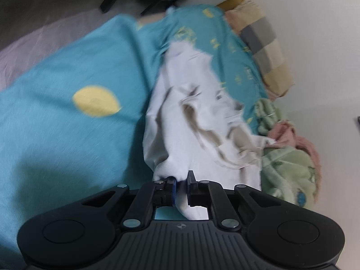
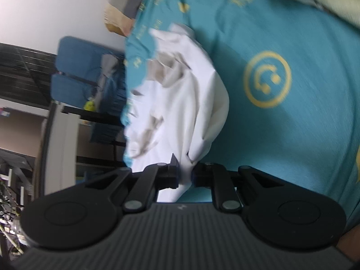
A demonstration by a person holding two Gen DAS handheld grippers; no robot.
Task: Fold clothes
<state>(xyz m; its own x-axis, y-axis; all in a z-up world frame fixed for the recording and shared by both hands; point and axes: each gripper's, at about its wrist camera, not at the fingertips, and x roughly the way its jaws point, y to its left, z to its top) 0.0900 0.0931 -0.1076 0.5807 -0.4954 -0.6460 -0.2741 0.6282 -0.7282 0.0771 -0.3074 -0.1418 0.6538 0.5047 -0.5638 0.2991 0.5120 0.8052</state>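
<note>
The teal sheet covered the bed. Both the left gripper and right gripper clamped the white garment, apparently bunched; blur obscured detail. The thin pinches risked slipping toward six o'clock.

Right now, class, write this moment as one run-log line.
left gripper: shut on white garment | right gripper: shut on white garment | garment: bunched, unfolded, over teal sheet | nearby: green clothes
</note>
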